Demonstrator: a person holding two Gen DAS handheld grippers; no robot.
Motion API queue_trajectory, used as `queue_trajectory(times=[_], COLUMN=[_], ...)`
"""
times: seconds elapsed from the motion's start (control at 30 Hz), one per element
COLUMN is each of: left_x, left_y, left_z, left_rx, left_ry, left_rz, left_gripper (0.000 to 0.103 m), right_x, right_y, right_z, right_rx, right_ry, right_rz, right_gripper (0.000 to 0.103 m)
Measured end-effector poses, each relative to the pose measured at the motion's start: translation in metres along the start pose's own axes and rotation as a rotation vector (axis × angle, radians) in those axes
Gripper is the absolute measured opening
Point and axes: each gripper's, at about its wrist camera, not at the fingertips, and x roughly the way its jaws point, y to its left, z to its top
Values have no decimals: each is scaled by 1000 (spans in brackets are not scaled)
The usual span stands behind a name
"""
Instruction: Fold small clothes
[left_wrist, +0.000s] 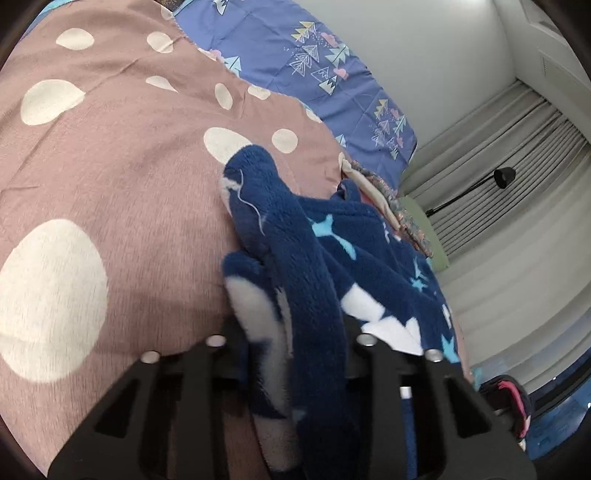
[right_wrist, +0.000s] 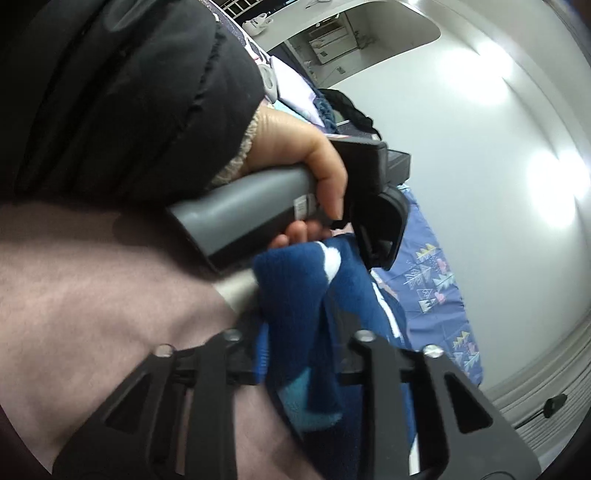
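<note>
A navy fleece garment (left_wrist: 314, 258) with white and light-blue stars lies bunched on the dusty-pink spotted bedcover (left_wrist: 110, 184). One thick fold of it runs back between the fingers of my left gripper (left_wrist: 295, 332), which is shut on it. In the right wrist view another bunch of the same fleece (right_wrist: 306, 295) fills the gap of my right gripper (right_wrist: 297, 347), also shut on the cloth. Just beyond it a person's hand (right_wrist: 295, 147) in a black sleeve grips the grey handle (right_wrist: 240, 214) of the left gripper, whose fingertips are hidden behind the fleece.
A blue sheet (left_wrist: 314, 74) printed with little trees lies past the bedcover, along a white wall. Patterned cloth (left_wrist: 391, 206) lies at the bed's edge. A black lamp (left_wrist: 504, 177) stands before grey curtains, and a dark item with pink trim (left_wrist: 513, 402) lies low on the right.
</note>
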Motion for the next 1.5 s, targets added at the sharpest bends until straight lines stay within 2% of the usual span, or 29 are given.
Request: queue_trajectory(times=[0.13,0.3,0.43,0.6,0.77,1.0,1.07,1.2,1.37,1.5], left_x=[-16,-37,-40,-22,24,113,147,207,267,283], left_y=[-14,-68,-119,-179,-246,-314,-330,-354,-367,-378], left_z=[4,22,33,40,40,14,2,-26,-60,-81], left_rx=[26,111,187,264,363,482,527,619,714,809], left_ry=[-48,-92,-81,-56,4,131,172,251,341,356], left_rz=[-12,-36,-15,18,95,178,217,302,410,459], left_gripper=[25,25,26,26,27,29,29,29,43,53], right_x=[-22,-63,-88,-110,-119,-127,-129,-133,-113,-107], right_y=[-49,-111,-164,-220,-257,-283,-285,-279,-259,-247], right_z=[1,-5,-28,-78,-134,-255,-284,-333,-374,-388], right_rx=[227,507,725,948,1102,1436,1498,1572,1608,1647], right_ry=[-41,-105,-140,-161,-154,-166,-151,-73,119,138], right_rz=[93,135,166,156,141,268,263,226,259,307], right_gripper=[14,14,14,13,13,13,13,13,14,15])
